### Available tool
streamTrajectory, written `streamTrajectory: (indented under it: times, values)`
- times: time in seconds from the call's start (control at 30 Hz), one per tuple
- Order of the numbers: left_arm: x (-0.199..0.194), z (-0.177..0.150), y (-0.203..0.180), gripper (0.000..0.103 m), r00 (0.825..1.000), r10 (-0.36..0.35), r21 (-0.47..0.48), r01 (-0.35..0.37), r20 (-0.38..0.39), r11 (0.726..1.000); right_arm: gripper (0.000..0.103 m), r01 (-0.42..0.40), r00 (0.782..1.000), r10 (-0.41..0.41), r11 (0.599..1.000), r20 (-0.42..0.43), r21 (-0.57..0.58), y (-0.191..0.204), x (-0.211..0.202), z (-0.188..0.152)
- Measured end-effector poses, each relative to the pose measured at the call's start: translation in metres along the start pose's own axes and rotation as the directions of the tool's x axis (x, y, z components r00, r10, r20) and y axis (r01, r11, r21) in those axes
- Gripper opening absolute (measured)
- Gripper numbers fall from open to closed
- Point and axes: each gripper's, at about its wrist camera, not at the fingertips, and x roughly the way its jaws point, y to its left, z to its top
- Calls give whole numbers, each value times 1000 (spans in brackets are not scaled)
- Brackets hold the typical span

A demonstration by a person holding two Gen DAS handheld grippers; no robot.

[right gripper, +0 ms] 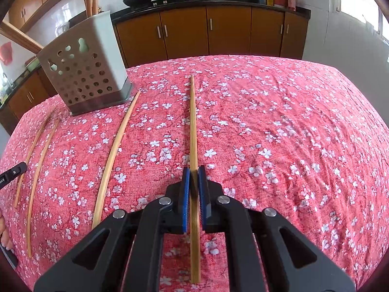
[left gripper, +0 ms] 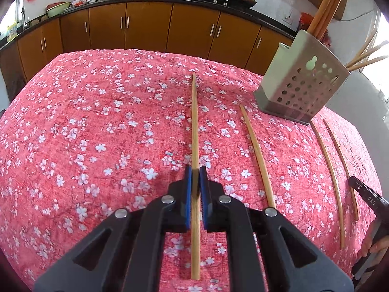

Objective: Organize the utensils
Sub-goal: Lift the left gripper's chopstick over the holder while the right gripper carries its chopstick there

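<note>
Left wrist view. My left gripper (left gripper: 195, 178) has its blue pads closed onto a chopstick (left gripper: 194, 126) that runs straight ahead between them along the tablecloth (left gripper: 97, 121). A second chopstick (left gripper: 257, 155) lies just to the right; two more lie further right, near my right gripper (left gripper: 364, 192), whose jaws are out of sight here. The perforated holder (left gripper: 301, 90) stands at the far right and already has chopsticks upright in it. To do this step well, I judge the grip should stay firm near the stick's middle, and the stick should be tipped upright before it goes over the holder's open top.

Right wrist view. My right gripper (right gripper: 193, 177) is likewise closed onto a chopstick (right gripper: 193, 126), possibly a pair lying together; I cannot tell which. The holder (right gripper: 85, 77) stands at the far left, with another chopstick (right gripper: 114, 150) between it and my grip. Lifting both sticks level should keep them from snagging the wrinkled cloth.

Surface and room. The table wears a red tablecloth with white blossoms, soft and creased. Behind it runs a dark counter over brown cabinets (right gripper: 184, 31), with two woks (right gripper: 138, 0) on the stove.
</note>
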Motion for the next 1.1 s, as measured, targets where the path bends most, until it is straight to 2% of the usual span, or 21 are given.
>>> streamTrajectory:
  times: [0.1,0.3,0.43,0.63,0.87,0.97,1.1]
  values:
    - [-1,0,0,10,1000,2,6,-2,-1,1000,9,-1,1000,1,1000,0,1,0,0,0]
    - [-4,-4,-6,10,999,42,83,-41,-6,996,9,4,1000,-4,1000,-1,-3,0,0,0]
    - [-4,-4,-7,10,999,50,89,-49,-7,995,9,4,1000,-4,1000,-1,-3,1,0,1]
    - [-6,-10,-14,11,995,97,144,-95,-4,985,9,5,1000,-5,1000,-3,-11,2,-2,-1]
    - [-8,-13,-12,11,994,109,142,-108,-2,984,9,-6,1000,6,1000,-4,-9,0,-5,-5]
    - [-8,-12,-13,8,994,108,145,-107,-2,984,8,-18,1000,18,1000,-4,3,-3,-6,-6]
    - [-7,-6,-13,8,994,103,144,-98,-26,985,8,-14,1000,14,1000,2,-9,-4,-10,-6]
